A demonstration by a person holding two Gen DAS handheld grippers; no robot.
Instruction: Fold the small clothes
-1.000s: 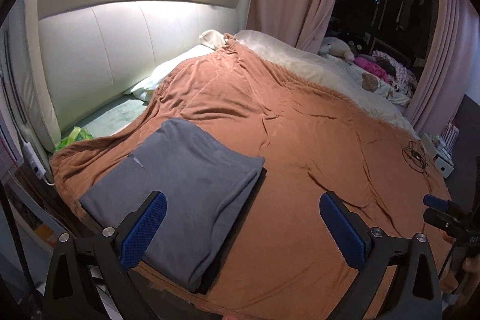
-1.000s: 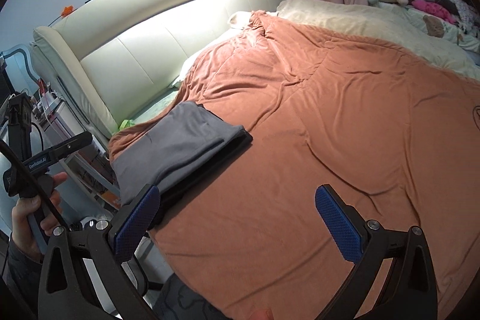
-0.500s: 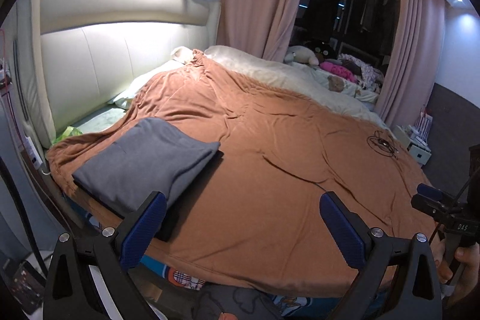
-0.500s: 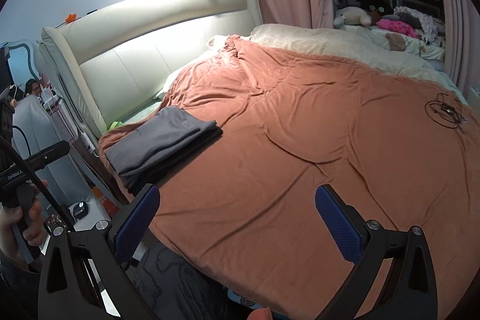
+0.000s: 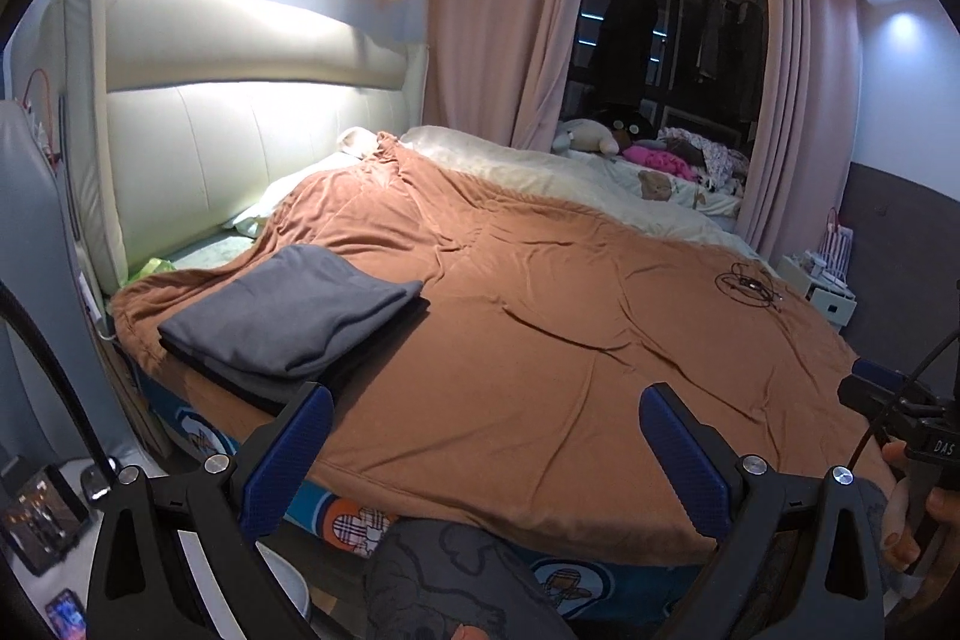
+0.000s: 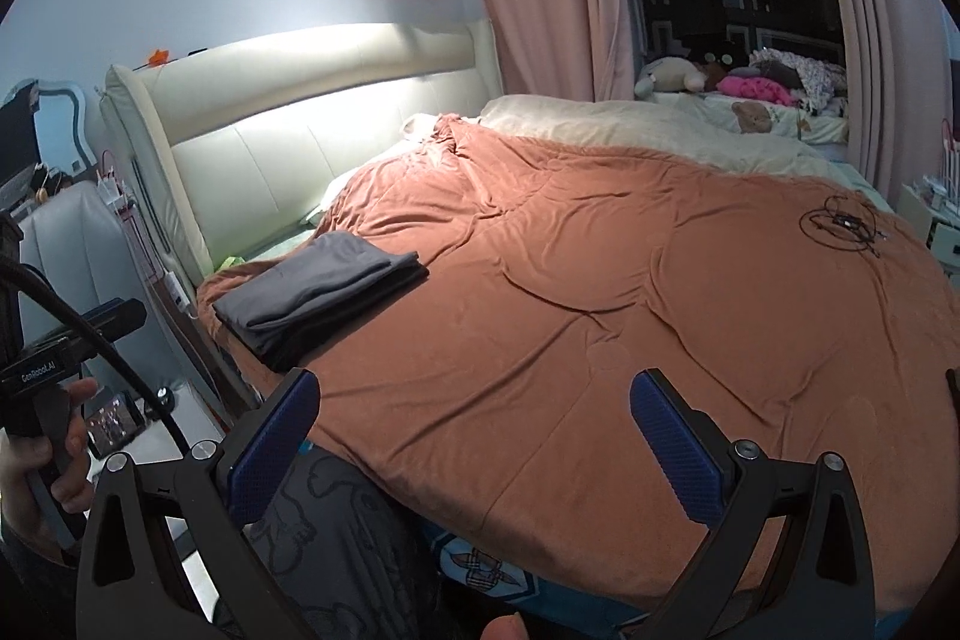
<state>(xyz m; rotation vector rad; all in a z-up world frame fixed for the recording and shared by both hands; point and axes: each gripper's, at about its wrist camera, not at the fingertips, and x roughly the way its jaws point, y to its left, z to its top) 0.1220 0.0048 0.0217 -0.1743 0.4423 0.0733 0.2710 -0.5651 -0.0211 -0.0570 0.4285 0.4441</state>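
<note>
A folded grey garment lies on a darker folded piece at the near left corner of the bed, on the brown blanket. It also shows in the right wrist view. My left gripper is open and empty, held off the bed's near edge, apart from the garment. My right gripper is open and empty, also back from the bed edge. The left gripper's handle and hand show at the left of the right wrist view.
A cream headboard stands at the left. A coiled black cable lies on the blanket at the right. Plush toys and clothes lie at the far side by the pink curtains. A white bedside table stands at the right.
Both grippers have pulled back and up from the bed. The folded grey garment stays in place and now looks smaller and farther off. Both stay open.
</note>
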